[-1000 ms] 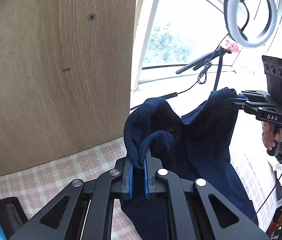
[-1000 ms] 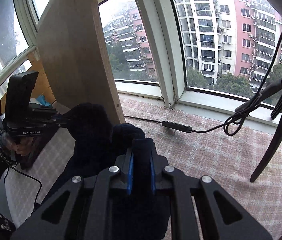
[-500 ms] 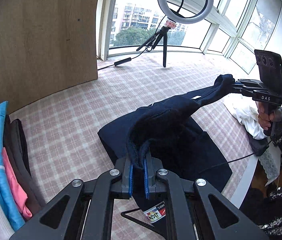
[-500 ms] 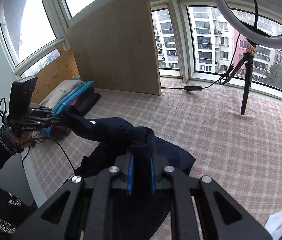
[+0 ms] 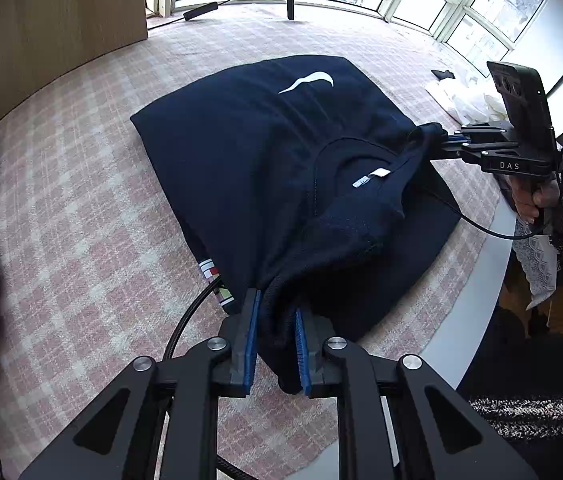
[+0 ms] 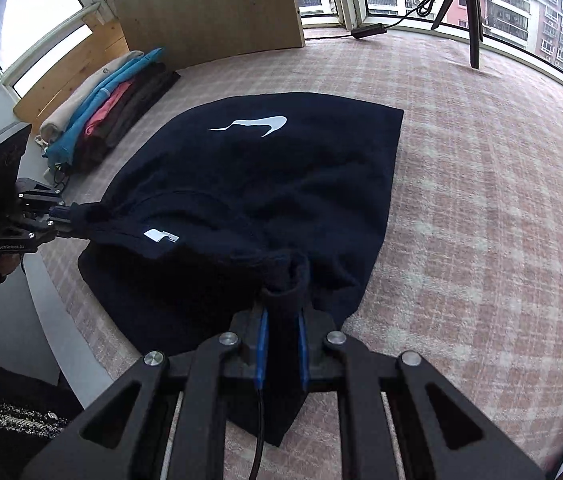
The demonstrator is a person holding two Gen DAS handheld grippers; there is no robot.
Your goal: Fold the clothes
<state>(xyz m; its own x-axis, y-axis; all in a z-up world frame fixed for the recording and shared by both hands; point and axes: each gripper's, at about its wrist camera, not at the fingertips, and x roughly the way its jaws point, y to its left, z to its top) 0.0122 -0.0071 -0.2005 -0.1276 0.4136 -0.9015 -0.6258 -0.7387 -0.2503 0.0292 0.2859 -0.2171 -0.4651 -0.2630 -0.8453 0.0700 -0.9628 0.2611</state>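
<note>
The navy sweatshirt (image 5: 265,152) lay spread on the checked pink cloth of the tabletop (image 5: 81,208), with a white swoosh logo (image 5: 309,81) on its chest and no words beside it. At the collar a small white label (image 5: 373,176) showed, but its print was too small to read.

The left gripper (image 5: 275,320) had the near shoulder of the sweatshirt between its blue fingers (image 5: 250,340). Its jaws had just been opening, so the fabric sat loosely in a visible gap and the fingers no longer pressed on it. The right gripper (image 6: 281,328) was clenched on the other shoulder, with a fold of dark fabric standing up between its fingers. On the body of the right gripper, seen from the left wrist view, the letters "DAS" were printed in white. On the left gripper, seen from the right wrist view, a small line read like "GenRobot.AI", though it was not sharp.

To the left of the sweatshirt, a stack of folded clothes (image 6: 105,108) in beige, blue, pink and dark colours lay at the edge of the tabletop, well apart from it. Behind the sweatshirt stood a wooden board (image 6: 205,4), and farther right a black tripod (image 6: 469,12) near the windows. To the right of the sweatshirt lay some white clothes (image 5: 465,100). A black cable (image 5: 185,328) ran under the near edge of the sweatshirt, beside a small striped tag (image 5: 213,280).
</note>
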